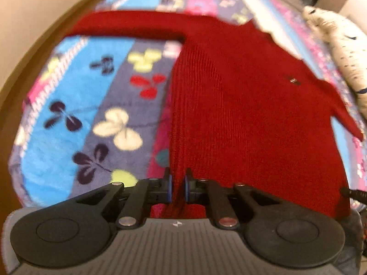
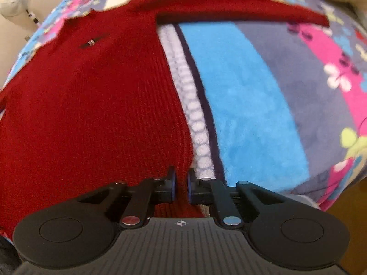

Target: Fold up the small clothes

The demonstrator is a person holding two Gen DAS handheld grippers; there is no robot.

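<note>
Both bottom corners of the red sweater [image 1: 240, 105] are gripped: the left gripper [image 1: 177, 183] has its jaws clamped on the hem at one corner, the right gripper [image 2: 181, 183] on the hem at the other. No fold looks made yet. The sweater lies face up and spread flat on the patterned blanket [image 2: 252, 96] near its front edge, both sleeves stretched straight out sideways. Judging by this, everything remains: sleeves in, body folded over.
</note>
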